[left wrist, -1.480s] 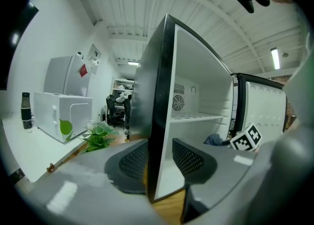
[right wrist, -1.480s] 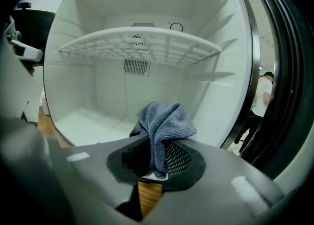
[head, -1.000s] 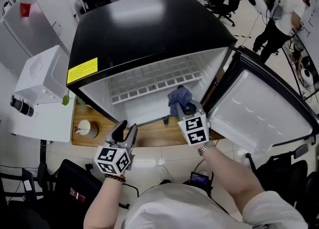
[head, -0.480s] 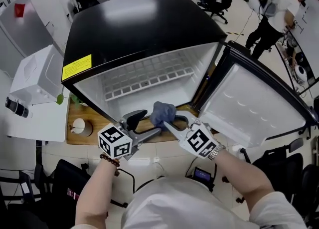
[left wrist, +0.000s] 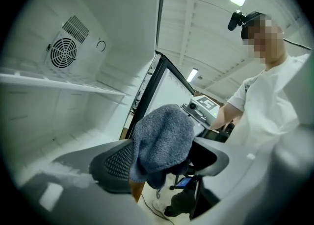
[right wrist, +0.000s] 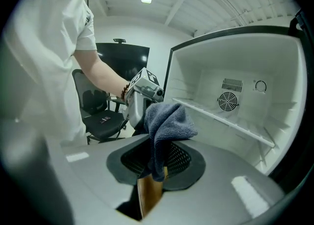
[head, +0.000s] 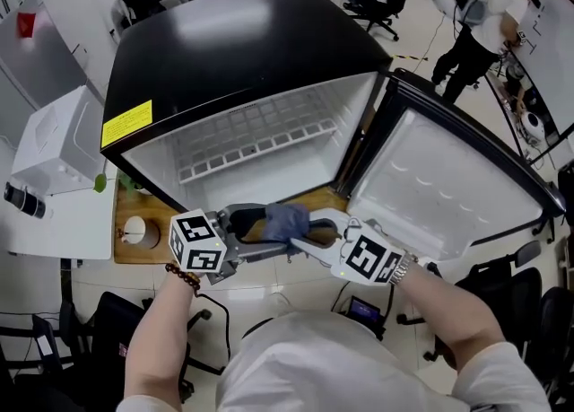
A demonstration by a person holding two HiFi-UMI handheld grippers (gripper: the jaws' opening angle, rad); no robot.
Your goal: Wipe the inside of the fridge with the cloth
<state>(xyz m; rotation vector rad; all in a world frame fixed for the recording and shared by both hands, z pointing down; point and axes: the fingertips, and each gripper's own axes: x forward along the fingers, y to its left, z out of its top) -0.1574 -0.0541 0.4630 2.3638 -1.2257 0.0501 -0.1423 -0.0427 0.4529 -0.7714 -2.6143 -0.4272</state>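
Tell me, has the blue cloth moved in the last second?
Yes. The cloth has come out of the fridge toward the person, past its lower front edge.

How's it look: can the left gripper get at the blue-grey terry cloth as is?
Probably yes. The left gripper has just opened; its jaws stand either side of the blue-grey terry cloth, not pressing it. The right gripper, shut on the cloth, holds it there; nothing intervenes.

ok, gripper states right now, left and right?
Left gripper: open, jaws have just been opening, blue cloth between them.
Right gripper: shut on the blue cloth.
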